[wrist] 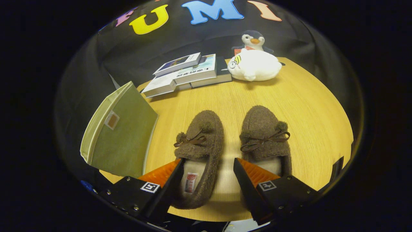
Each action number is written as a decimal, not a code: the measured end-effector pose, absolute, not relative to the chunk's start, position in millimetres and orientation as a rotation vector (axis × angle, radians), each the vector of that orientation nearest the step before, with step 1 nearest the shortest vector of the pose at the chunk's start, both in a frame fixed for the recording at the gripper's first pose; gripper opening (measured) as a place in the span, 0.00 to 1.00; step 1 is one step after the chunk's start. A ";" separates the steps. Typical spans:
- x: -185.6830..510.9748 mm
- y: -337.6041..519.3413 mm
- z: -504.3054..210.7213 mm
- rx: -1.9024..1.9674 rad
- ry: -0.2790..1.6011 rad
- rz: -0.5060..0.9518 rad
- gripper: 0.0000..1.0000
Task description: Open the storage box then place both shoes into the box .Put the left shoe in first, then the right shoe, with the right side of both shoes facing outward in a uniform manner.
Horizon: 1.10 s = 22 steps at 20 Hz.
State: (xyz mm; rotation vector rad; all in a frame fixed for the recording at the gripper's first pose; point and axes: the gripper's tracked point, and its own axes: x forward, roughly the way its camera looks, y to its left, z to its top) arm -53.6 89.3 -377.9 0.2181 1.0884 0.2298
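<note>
Gripper view: gripper (208, 164) fingers spread wide, holding nothing, above heels of two shoes. Left shoe (200, 151) and right shoe (265, 140) lie toes-away, long axes parallel. Box (120, 130) off to left of fingers (lid apparently closed), beside left shoe.

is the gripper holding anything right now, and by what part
Nothing is held. The gripper is open, its jaws spread above the two brown fuzzy slippers: the left slipper and the right slipper both rest on the wooden table.
</note>
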 end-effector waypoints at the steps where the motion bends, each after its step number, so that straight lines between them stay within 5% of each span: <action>1: -52.2 90.7 -381.0 0.223 1.096 0.229 0.94; 3: -50.0 90.5 -388.4 0.208 1.114 0.220 0.83; 6: -51.0 91.8 -397.6 0.174 1.137 0.223 0.83; 8: -54.2 91.5 -405.9 0.157 1.166 0.214 0.57; 11: -56.1 95.2 -410.2 0.210 1.180 0.208 0.51; 13: -55.2 96.9 -410.2 0.247 1.200 0.197 0.24; 14: -54.7 95.9 -408.8 0.250 1.200 0.199 0.24; 16: -51.1 93.5 -407.8 0.304 1.190 0.164 0.01; 22: -53.8 105.1 -387.6 0.464 1.215 0.161 0.00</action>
